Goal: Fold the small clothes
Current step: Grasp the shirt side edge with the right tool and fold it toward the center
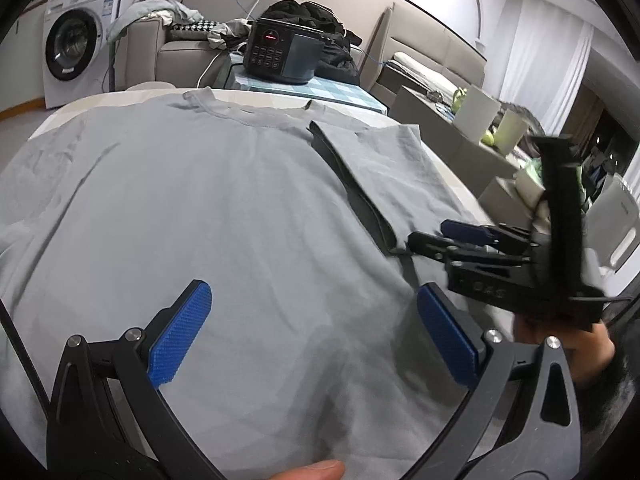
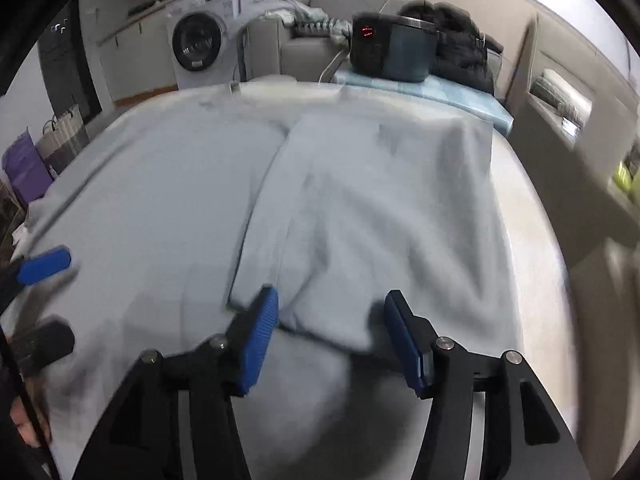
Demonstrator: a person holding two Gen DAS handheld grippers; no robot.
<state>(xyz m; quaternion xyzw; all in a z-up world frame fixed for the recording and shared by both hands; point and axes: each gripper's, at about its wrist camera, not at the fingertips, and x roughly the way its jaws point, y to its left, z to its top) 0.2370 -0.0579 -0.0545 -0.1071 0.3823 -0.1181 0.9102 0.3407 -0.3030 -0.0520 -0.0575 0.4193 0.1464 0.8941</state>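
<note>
surface: bed (image 1: 448, 164) | washing machine (image 1: 76, 36) | sofa (image 1: 176, 52)

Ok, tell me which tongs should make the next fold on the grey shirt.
Probably the left tongs: open over the shirt, whose left side lies unfolded. The right tongs, also open, sit by the sleeve side already folded in.

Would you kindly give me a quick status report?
Left gripper open above grey T-shirt. Right gripper open at folded flap. Nothing in the way.
</note>
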